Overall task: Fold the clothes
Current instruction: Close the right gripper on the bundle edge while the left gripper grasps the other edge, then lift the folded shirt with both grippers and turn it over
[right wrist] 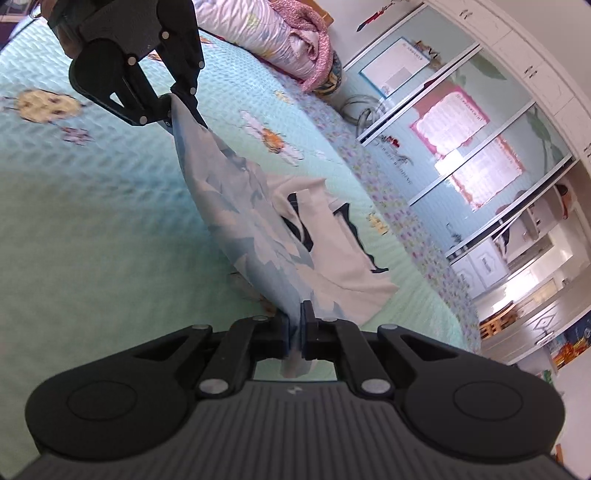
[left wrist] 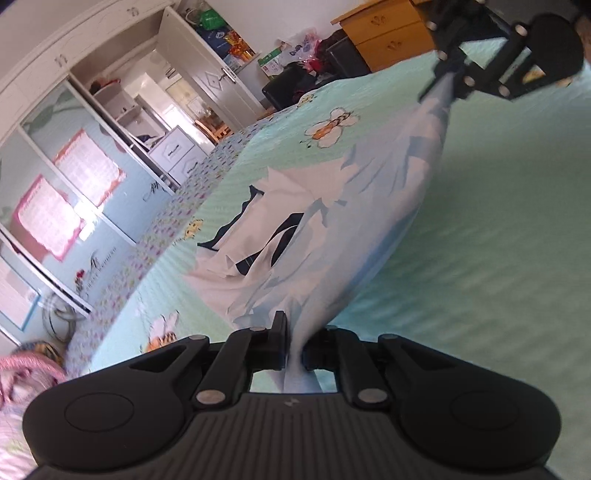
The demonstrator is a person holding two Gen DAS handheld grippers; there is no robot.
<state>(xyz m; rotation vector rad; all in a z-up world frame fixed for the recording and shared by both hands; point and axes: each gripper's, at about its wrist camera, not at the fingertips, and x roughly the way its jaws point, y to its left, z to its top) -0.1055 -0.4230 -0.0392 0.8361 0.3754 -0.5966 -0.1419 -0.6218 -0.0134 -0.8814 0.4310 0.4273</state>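
Observation:
A light blue garment (left wrist: 373, 221) with pale leaf prints hangs stretched between both grippers above the bed. My left gripper (left wrist: 294, 341) is shut on one end of it, and in the right wrist view that left gripper (right wrist: 177, 107) shows at the top left pinching the cloth. My right gripper (right wrist: 295, 332) is shut on the other end of the garment (right wrist: 255, 236); the left wrist view shows this right gripper (left wrist: 448, 79) at the top right. A white garment with dark blue trim (left wrist: 266, 229) lies crumpled on the bedspread beyond the blue one, seen again as the white garment (right wrist: 332, 236).
The mint green quilted bedspread (left wrist: 498, 221) with bee and flower prints covers the bed. Wardrobes with glass doors and posters (right wrist: 461, 122) line the far wall. A rolled pink and white quilt (right wrist: 288, 33) lies at the bed's end. A wooden drawer unit (left wrist: 384, 33) stands beyond the bed.

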